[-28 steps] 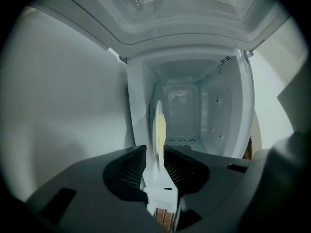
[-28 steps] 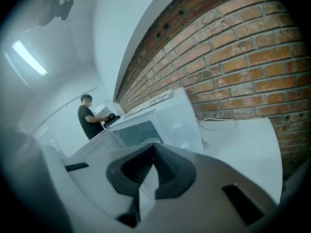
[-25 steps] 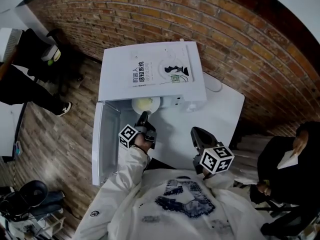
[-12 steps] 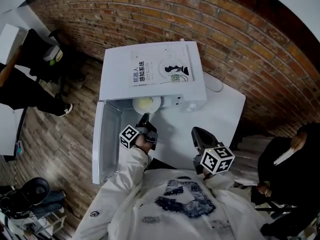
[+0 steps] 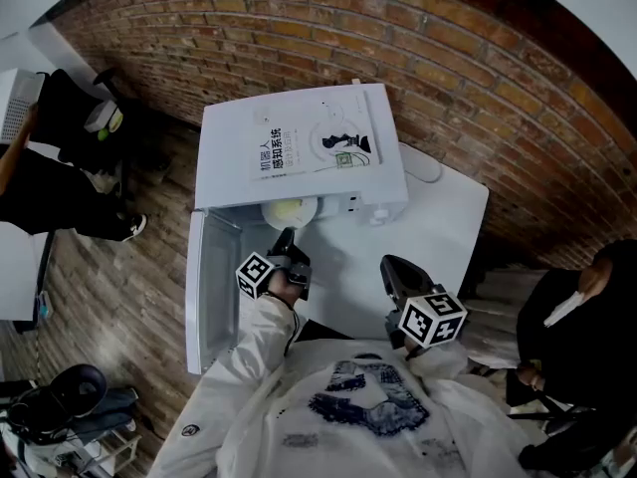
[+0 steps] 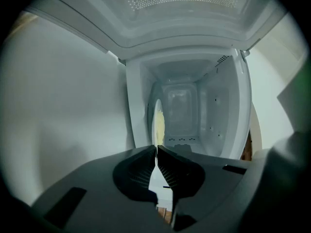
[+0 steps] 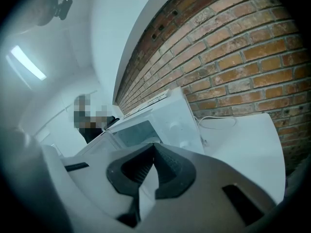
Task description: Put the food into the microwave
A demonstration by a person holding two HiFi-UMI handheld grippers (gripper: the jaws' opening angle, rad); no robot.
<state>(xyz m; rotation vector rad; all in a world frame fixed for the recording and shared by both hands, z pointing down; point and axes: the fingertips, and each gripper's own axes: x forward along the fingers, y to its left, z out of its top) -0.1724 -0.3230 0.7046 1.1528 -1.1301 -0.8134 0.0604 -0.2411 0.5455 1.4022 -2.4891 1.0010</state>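
1. The left gripper point(image 5: 286, 239) is clenching its jaws on the near rim of a white plate point(image 5: 289, 210) carrying pale yellow food point(image 5: 286, 205). In the left gripper view the plate point(image 6: 156, 125) is showing edge-on, running straight out from the jaw tips.
2. The plate is sitting right at the mouth of the microwave point(image 5: 299, 137), part of it already under the top's front edge. The door point(image 5: 206, 287) is standing wide open on the left.
3. The cavity point(image 6: 182, 113) is lying directly ahead of the left jaws, on the same line as the plate. The coming move is probably calling for a straight push forward, then setting down and letting go.
4. How much room the plate is getting from the cavity floor and walls is not showing clearly.
5. The right gripper point(image 5: 398, 270) is hanging over the desk point(image 5: 448, 217), well to the right of the opening. Its jaws are pressing together on nothing, so the left gripper is the nearer one and is doing the work.
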